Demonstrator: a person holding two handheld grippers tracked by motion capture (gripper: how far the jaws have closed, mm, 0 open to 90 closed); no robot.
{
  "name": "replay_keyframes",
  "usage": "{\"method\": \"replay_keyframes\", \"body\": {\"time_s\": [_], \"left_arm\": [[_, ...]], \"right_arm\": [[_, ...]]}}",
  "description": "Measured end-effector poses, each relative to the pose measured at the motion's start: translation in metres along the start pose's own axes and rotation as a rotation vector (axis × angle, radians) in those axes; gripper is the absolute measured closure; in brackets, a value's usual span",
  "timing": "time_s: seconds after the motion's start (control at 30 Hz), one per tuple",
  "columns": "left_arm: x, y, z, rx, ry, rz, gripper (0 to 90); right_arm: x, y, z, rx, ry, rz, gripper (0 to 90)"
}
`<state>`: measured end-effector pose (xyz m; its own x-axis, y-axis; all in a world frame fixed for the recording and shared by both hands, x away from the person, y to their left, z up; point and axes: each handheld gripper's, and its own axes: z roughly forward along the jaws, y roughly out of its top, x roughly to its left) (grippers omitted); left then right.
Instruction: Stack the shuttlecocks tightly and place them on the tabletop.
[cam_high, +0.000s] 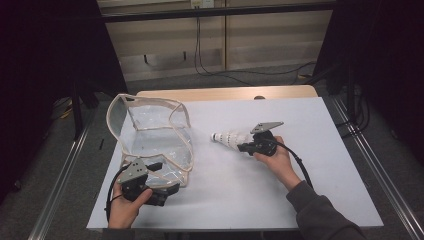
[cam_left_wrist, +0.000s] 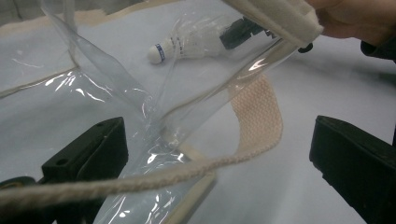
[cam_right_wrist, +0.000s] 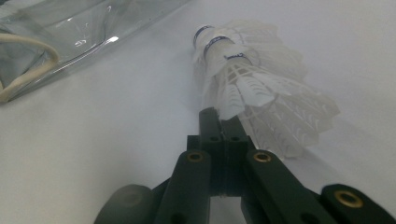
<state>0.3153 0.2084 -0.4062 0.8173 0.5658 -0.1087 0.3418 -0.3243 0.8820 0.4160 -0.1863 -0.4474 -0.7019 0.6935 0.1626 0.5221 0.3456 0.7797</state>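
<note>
A clear plastic bag (cam_high: 150, 135) with beige trim stands open-mouthed on the left of the white table top (cam_high: 310, 195). My left gripper (cam_high: 165, 177) is at its near corner, open, jaws wide apart. In the left gripper view, the bag's clear wall (cam_left_wrist: 116, 84) and woven handle (cam_left_wrist: 257, 112) lie between the jaws of the left gripper (cam_left_wrist: 219, 154), unpinched. A nested stack of white shuttlecocks (cam_high: 230, 138) lies on its side right of the bag. My right gripper (cam_high: 243, 147) is shut on the stack's feather skirt (cam_right_wrist: 261, 88), the right gripper's (cam_right_wrist: 219, 122) jaws tight together.
The white sheet covers a wooden table whose far edge (cam_high: 225, 93) shows at the back. Metal rails (cam_high: 375, 165) run along both sides on the floor, and cables (cam_high: 240, 75) trail behind. A person's sleeve (cam_high: 325, 215) comes in at bottom right.
</note>
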Motion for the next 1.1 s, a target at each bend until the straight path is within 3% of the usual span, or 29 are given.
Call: {"method": "replay_keyframes", "body": {"time_s": [0.7,1.1], "left_arm": [[-0.0004,-0.0002,0.0007,-0.001,0.001,-0.006,4.3],[-0.0002,-0.0002,0.0006,0.0,0.0,-0.005,4.3]], "right_arm": [[0.0027,0.0013,0.0055,0.0,-0.02,-0.009,88.3],[0.0035,0.0017,0.0027,0.005,-0.031,-0.011,75.0]]}}
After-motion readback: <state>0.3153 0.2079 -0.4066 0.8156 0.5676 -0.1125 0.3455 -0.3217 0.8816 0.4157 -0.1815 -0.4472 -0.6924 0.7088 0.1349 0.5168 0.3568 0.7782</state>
